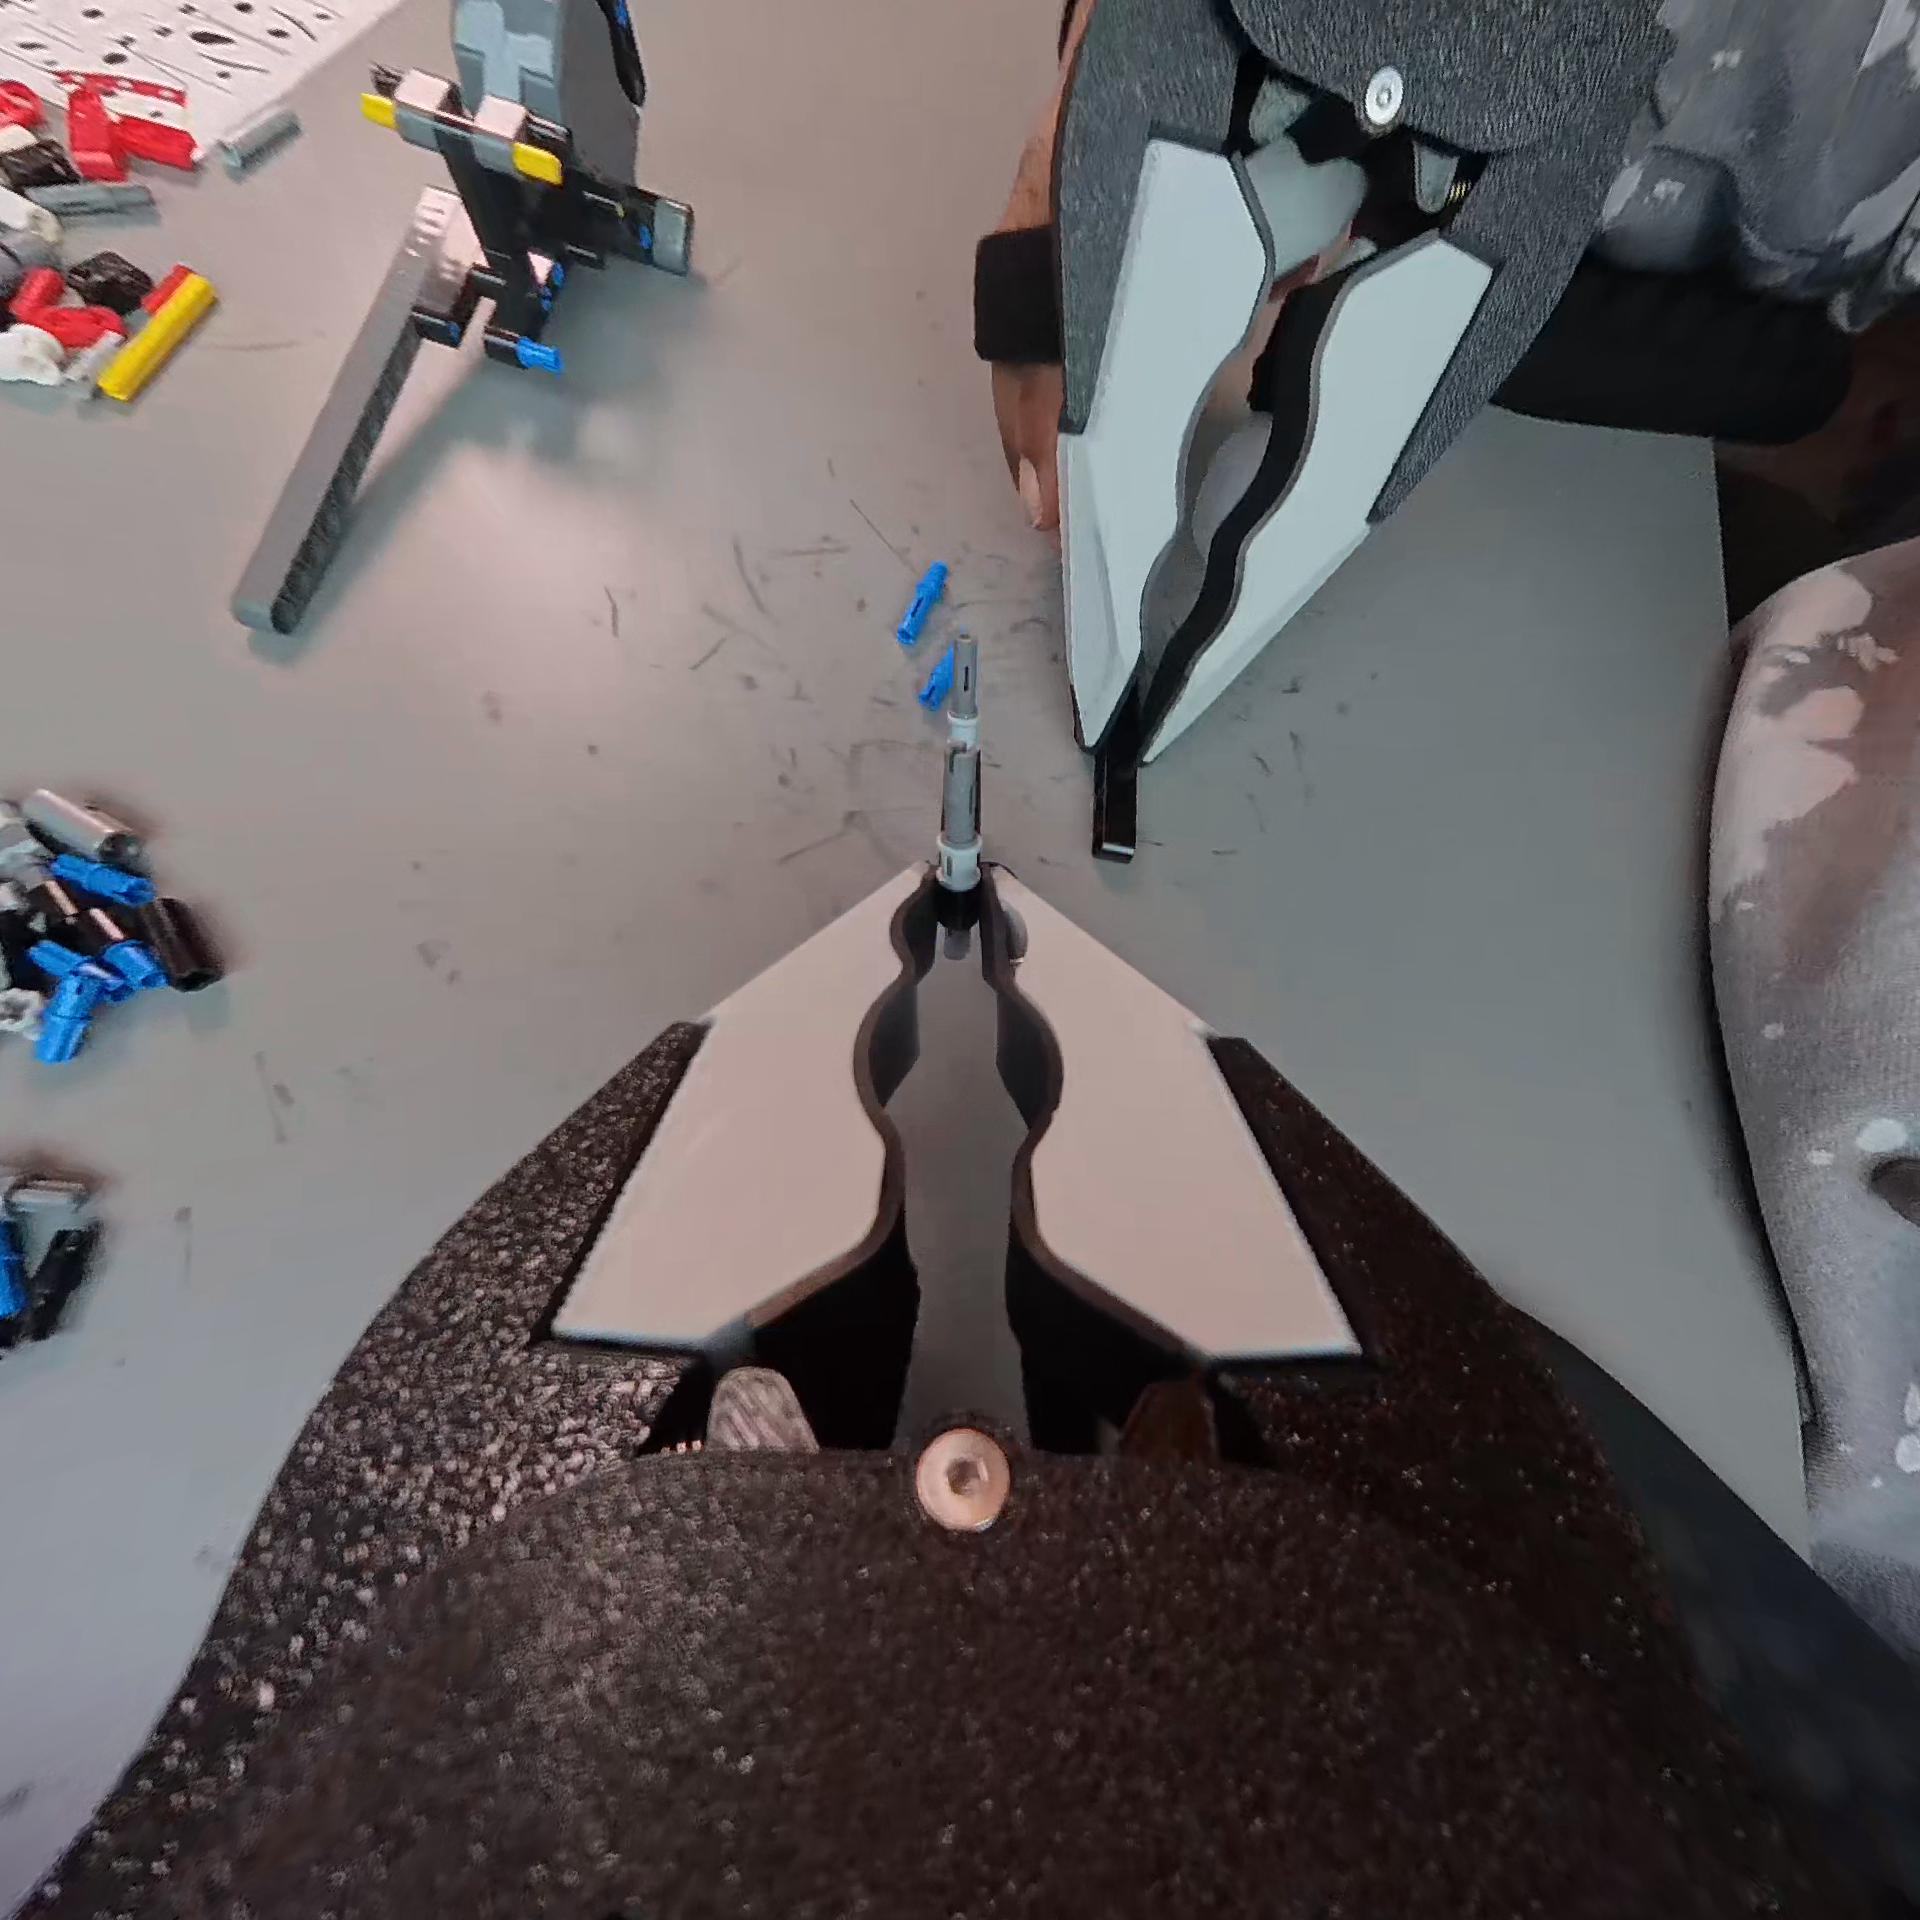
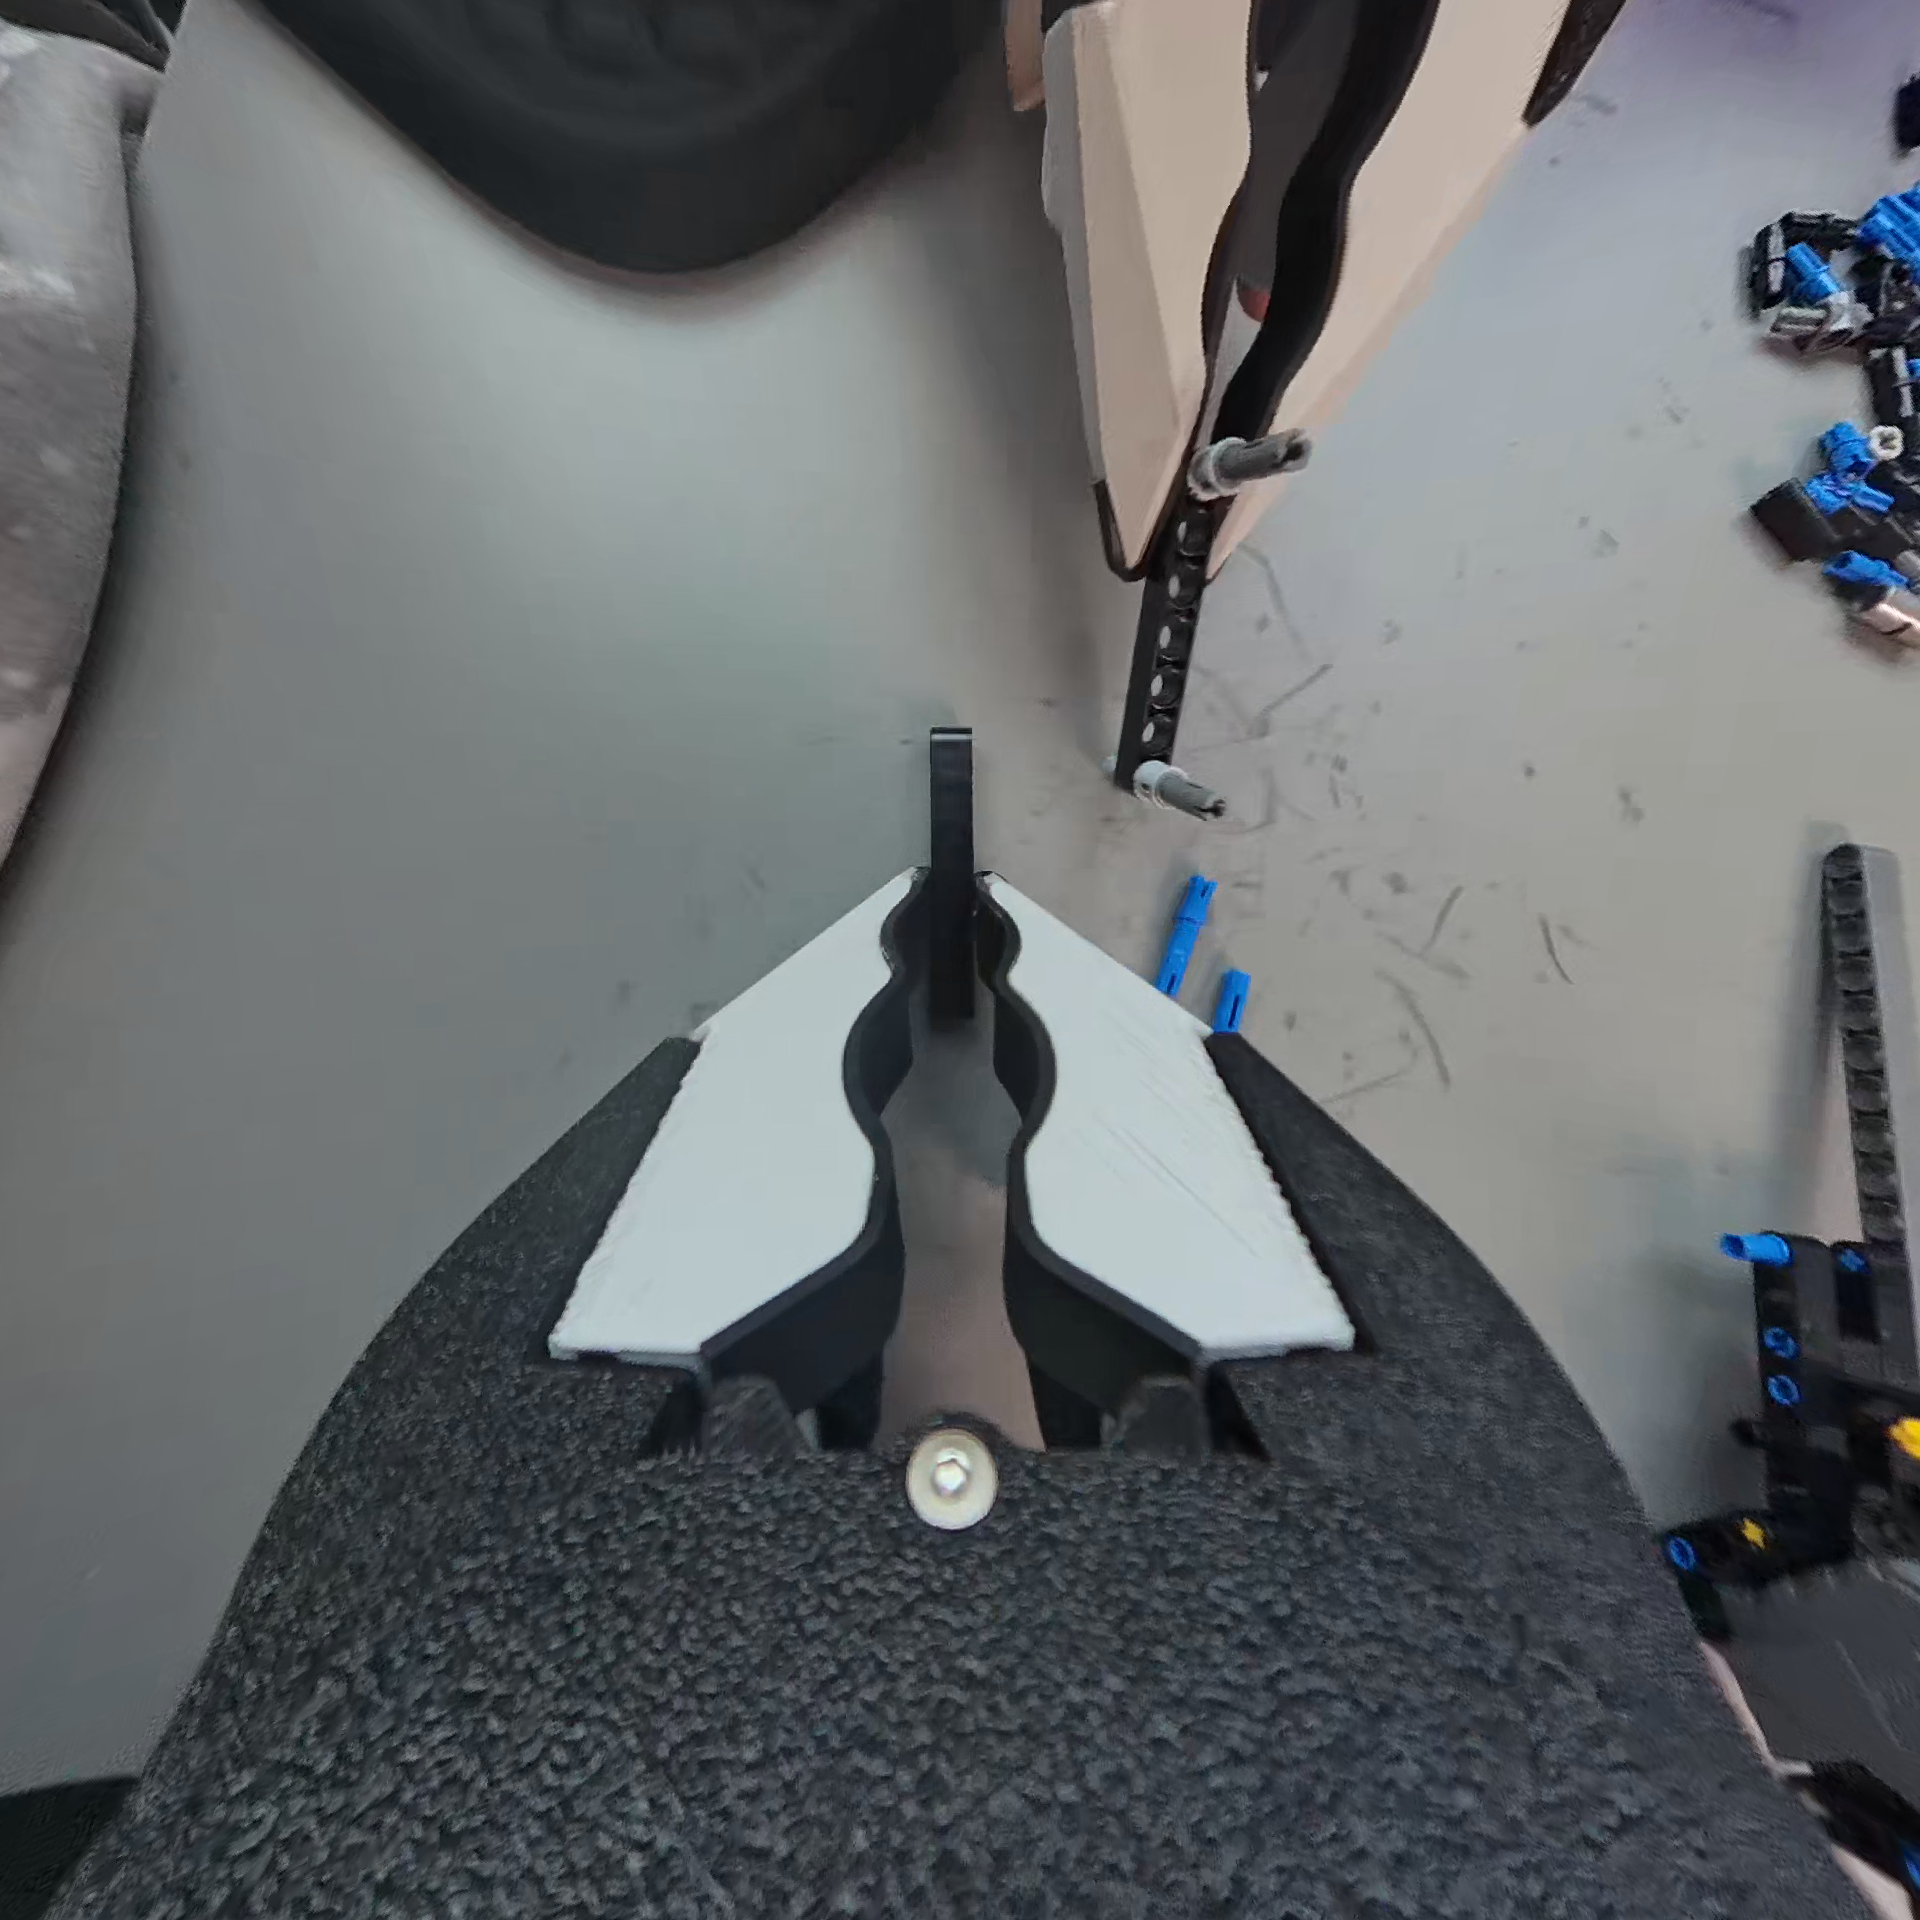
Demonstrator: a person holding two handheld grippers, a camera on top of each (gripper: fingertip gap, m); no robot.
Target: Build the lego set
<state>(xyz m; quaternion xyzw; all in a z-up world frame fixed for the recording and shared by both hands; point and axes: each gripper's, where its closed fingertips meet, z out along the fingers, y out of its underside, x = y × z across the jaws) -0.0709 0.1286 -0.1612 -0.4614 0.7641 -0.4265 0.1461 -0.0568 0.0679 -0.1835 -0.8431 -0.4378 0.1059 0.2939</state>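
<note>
The left gripper [image 1: 961, 883] is clamped on one end of a long black holed beam [image 2: 1169, 644] carrying two grey pins [image 1: 961, 727]. It sits over the scratched grey bench [image 1: 623, 831], near the person's edge. Its long axis runs straight out from the fingertips. The right gripper [image 2: 951, 883] is pinched shut on a short black piece [image 2: 951, 800]. Held by one end only, the beam could swivel under a sideways push (or scatter the two loose blue pins [image 1: 920, 603] beside it).

right gripper [image 2: 951, 883]: clamped on a short black beam [image 2: 951, 831]
left gripper [image 2: 1179, 540]: grips a long black holed beam [image 2: 1164, 665] with grey pins
table [image 2: 520, 727]: two blue pins [image 2: 1179, 935] just right of the right gripper
</note>
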